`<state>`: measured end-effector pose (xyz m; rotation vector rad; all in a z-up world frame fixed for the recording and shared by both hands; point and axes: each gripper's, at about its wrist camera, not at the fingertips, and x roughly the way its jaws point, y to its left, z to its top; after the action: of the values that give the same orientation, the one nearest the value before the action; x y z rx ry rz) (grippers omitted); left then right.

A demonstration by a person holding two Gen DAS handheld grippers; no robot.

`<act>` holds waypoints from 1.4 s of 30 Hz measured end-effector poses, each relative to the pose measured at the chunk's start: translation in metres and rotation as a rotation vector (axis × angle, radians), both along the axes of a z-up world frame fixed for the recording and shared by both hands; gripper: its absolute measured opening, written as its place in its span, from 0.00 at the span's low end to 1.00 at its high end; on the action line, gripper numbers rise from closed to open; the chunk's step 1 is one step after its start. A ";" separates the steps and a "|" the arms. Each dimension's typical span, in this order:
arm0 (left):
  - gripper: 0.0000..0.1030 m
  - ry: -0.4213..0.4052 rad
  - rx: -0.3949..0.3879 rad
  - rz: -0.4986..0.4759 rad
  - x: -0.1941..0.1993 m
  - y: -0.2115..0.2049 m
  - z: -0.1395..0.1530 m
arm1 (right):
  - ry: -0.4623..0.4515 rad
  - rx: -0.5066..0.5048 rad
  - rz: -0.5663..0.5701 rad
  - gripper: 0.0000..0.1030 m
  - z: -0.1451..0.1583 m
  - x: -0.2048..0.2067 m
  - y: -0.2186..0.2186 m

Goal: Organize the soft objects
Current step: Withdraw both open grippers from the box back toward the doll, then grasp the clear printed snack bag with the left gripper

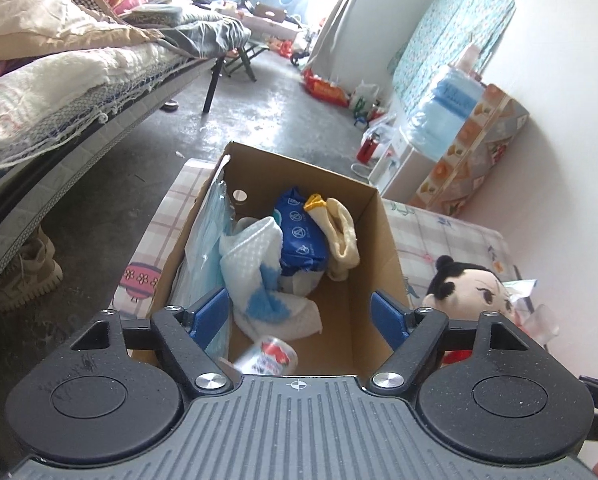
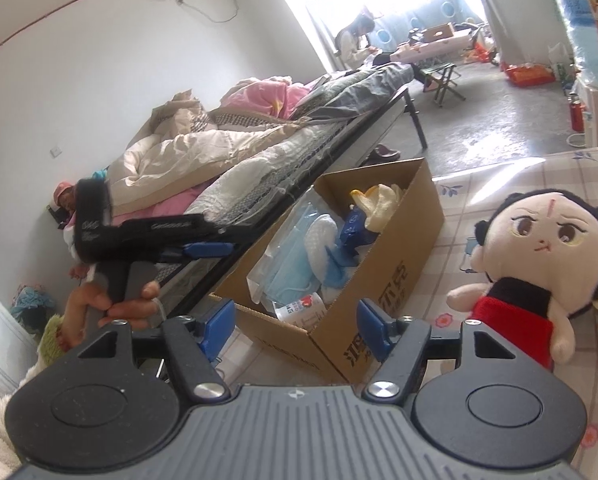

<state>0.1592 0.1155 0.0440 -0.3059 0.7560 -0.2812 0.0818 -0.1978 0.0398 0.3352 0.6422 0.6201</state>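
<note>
A cardboard box [image 1: 383, 240] stands on a checked cloth [image 1: 451, 232]. It holds a white and blue towel [image 1: 259, 272], a blue wipes pack [image 1: 299, 236], a cream sock [image 1: 343, 236], a bag of blue masks [image 1: 203, 248] and a small red-printed packet [image 1: 269, 356], which is blurred. My left gripper [image 1: 299, 314] hangs open over the box's near end with nothing between its pads. A plush doll [image 2: 539, 248] with black hair and a red top sits right of the box [image 2: 399, 248]. My right gripper [image 2: 297, 324] is open and empty before the box's corner. The left gripper [image 2: 207, 249] shows there side-on, held by a hand [image 2: 115, 304].
A bed [image 1: 59, 92] heaped with quilts runs along the left, with a shoe [image 1: 27, 276] under it. Water bottles [image 1: 443, 108] and a patterned carton [image 1: 483, 140] stand by the right wall. A person [image 2: 355, 40] sits far off near the window. Grey floor [image 1: 259, 112] lies beyond the box.
</note>
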 end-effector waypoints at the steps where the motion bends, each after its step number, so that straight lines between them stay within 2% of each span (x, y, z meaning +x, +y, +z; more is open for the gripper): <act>1: 0.76 -0.007 -0.003 0.002 -0.006 0.001 0.001 | -0.002 0.000 -0.010 0.74 0.000 -0.003 -0.002; 4: 0.78 -0.044 -0.008 -0.002 -0.026 -0.002 0.007 | -0.015 -0.010 -0.050 0.81 -0.001 -0.017 -0.008; 6: 0.82 -0.079 -0.015 -0.007 -0.041 -0.005 0.011 | -0.023 -0.034 -0.088 0.94 -0.005 -0.028 -0.011; 8: 0.87 -0.114 -0.018 -0.020 -0.055 -0.011 0.013 | -0.025 -0.065 -0.134 1.00 -0.010 -0.039 -0.014; 13: 0.96 -0.181 0.032 -0.091 -0.085 -0.041 0.015 | -0.002 -0.156 -0.268 1.00 -0.027 -0.069 -0.029; 15: 0.98 -0.213 0.057 -0.130 -0.094 -0.057 0.016 | 0.010 -0.230 -0.340 1.00 -0.035 -0.079 -0.034; 20: 1.00 -0.275 0.109 -0.227 -0.111 -0.101 0.013 | 0.005 -0.413 -0.498 1.00 -0.047 -0.098 -0.047; 22: 1.00 -0.275 0.130 -0.277 -0.113 -0.121 0.010 | 0.006 -0.447 -0.558 1.00 -0.050 -0.103 -0.055; 24: 1.00 -0.267 0.145 -0.322 -0.111 -0.142 0.011 | 0.002 -0.435 -0.595 1.00 -0.051 -0.106 -0.068; 28: 1.00 -0.258 0.143 -0.395 -0.099 -0.182 0.018 | -0.028 -0.317 -0.656 1.00 -0.054 -0.112 -0.102; 32: 1.00 -0.240 0.145 -0.479 -0.064 -0.235 0.029 | -0.054 -0.210 -0.722 1.00 -0.060 -0.102 -0.134; 37: 1.00 -0.097 0.122 -0.609 -0.002 -0.312 0.020 | -0.084 -0.166 -0.819 1.00 -0.069 -0.071 -0.161; 39: 1.00 -0.069 0.154 -0.622 0.022 -0.343 0.011 | -0.104 -0.153 -0.832 1.00 -0.073 -0.060 -0.168; 42: 1.00 -0.058 0.245 -0.635 0.051 -0.383 -0.006 | -0.128 -0.178 -0.846 1.00 -0.079 -0.042 -0.174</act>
<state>0.2100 -0.2674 0.0380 0.1849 0.8066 -0.7842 0.0393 -0.3715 -0.0389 0.3605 0.3742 -0.2234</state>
